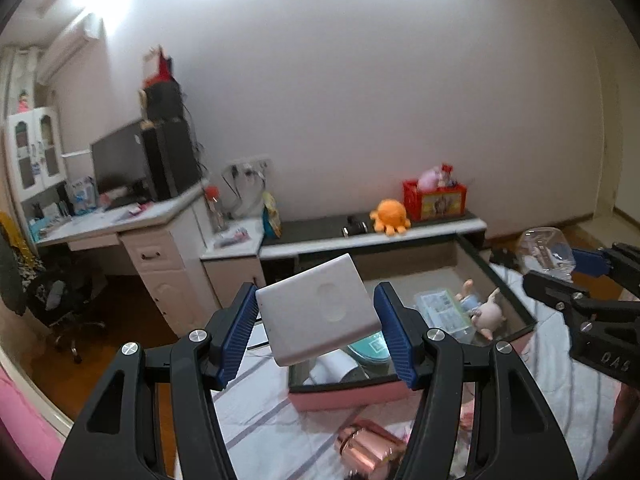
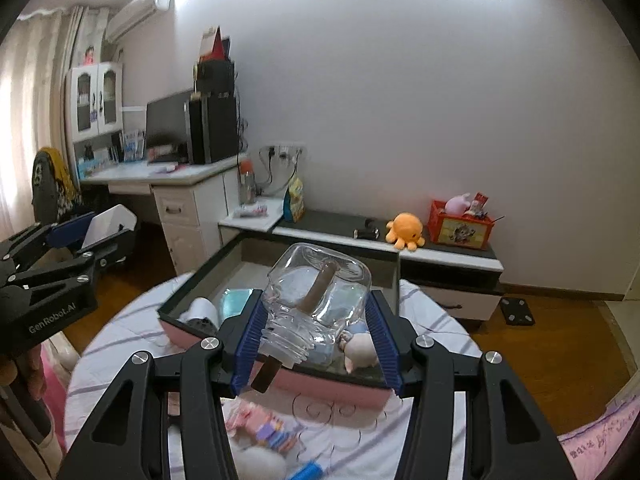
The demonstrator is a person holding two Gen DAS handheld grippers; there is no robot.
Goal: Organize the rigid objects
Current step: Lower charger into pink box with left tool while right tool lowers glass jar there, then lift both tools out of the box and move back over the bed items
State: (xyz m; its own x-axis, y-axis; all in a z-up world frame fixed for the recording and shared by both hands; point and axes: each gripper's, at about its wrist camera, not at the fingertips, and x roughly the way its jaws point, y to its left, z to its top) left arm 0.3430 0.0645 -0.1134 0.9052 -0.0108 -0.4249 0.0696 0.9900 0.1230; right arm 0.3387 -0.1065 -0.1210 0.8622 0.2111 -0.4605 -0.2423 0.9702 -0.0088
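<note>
My left gripper (image 1: 316, 316) is shut on a flat white box (image 1: 316, 308) with a round dent in its lid, held tilted above the pink storage box (image 1: 344, 398). My right gripper (image 2: 316, 328) is shut on a clear glass jar (image 2: 320, 292) with a brown stick inside, held on its side over the same pink storage box (image 2: 320, 392). The storage box holds a small doll (image 1: 486, 312), a clear packet (image 1: 444, 310), a teal item (image 1: 370, 346) and a white item (image 2: 202, 310). Each gripper shows at the edge of the other's view.
The storage box sits on a bed with a striped white sheet (image 1: 256, 416). A rose-gold object (image 1: 366, 448) and small colourful items (image 2: 264, 428) lie on the sheet. Behind stand a low shelf (image 1: 372, 236) with an orange plush octopus (image 1: 390, 216) and a red crate (image 1: 434, 196), and a desk (image 1: 120, 220).
</note>
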